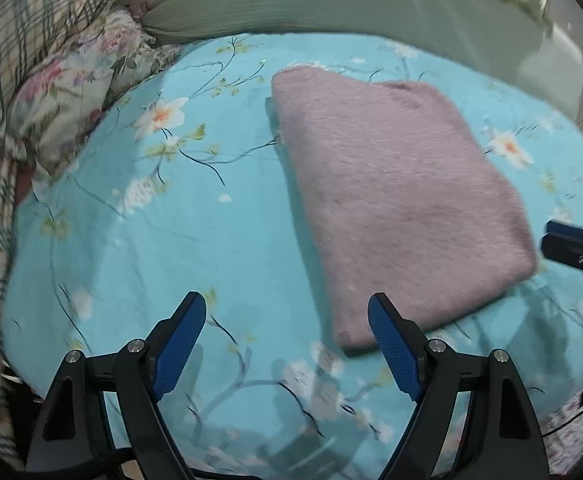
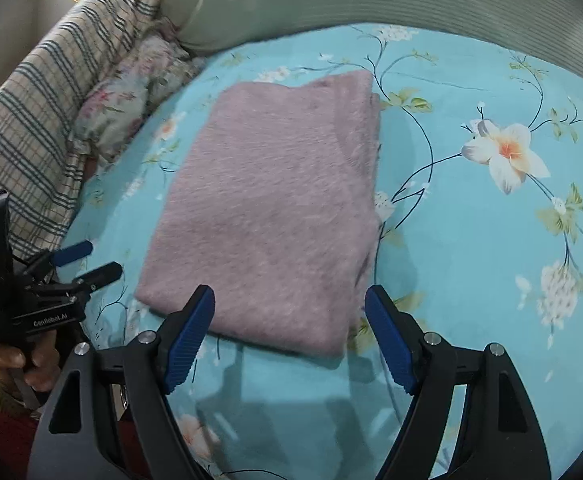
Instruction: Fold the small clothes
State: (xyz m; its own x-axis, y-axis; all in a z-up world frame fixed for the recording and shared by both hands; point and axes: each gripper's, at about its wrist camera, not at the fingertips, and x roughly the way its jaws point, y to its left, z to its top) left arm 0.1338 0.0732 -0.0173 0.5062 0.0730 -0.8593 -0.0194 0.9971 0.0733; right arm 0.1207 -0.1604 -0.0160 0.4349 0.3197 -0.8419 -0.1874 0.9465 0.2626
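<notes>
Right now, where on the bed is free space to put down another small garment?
Free: the blue floral sheet right of the folded pink sweater, and the strip between the sweater and the floral pillow. Crowded: the plaid blanket edge, by the left tongs.

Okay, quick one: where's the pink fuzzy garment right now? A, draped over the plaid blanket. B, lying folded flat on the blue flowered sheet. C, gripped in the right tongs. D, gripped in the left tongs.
B: the pink garment lies folded on the blue flowered sheet, with both the left tongs and right tongs open and empty.
</notes>
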